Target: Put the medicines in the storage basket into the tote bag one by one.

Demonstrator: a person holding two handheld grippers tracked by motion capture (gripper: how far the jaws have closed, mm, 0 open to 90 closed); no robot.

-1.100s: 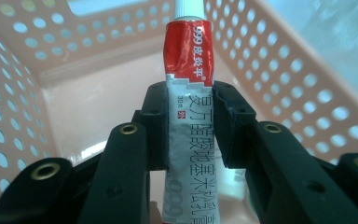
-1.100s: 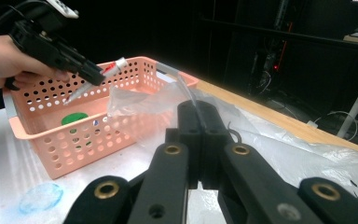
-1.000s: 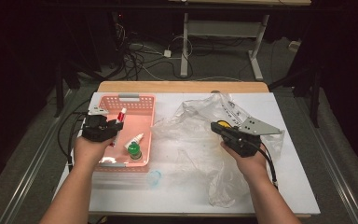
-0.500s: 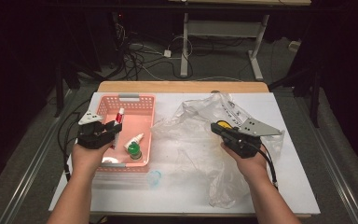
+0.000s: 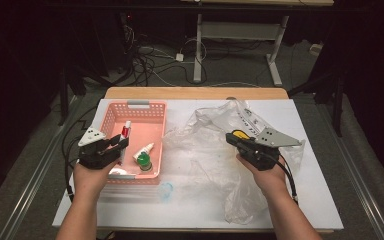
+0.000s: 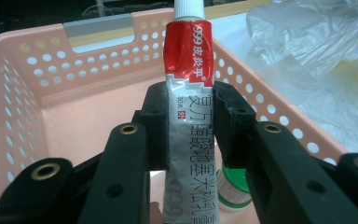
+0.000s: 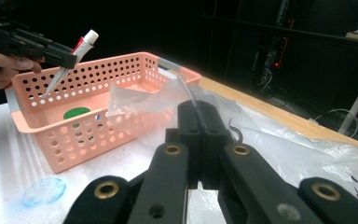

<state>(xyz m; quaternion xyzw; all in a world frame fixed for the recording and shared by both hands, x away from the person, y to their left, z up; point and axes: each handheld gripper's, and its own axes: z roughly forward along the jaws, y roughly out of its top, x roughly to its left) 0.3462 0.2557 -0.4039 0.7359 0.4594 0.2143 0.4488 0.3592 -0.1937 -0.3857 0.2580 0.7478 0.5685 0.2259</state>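
Both handheld grippers, the left gripper point(image 5: 122, 144) and the right gripper point(image 5: 230, 139), are matte black plastic with brass-ringed screw holes along the jaw arms. Each carries a grey three-cornered plate and trails a black cable toward six o'clock. Forearms are bare, unsleeved.

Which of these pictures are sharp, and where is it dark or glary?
High view: table bright, surrounding floor nearly black, detail soft. Left gripper view: tube print crisp, bag washed out by glare. Right gripper view: near jaws blurred, background dark, basket evenly lit.
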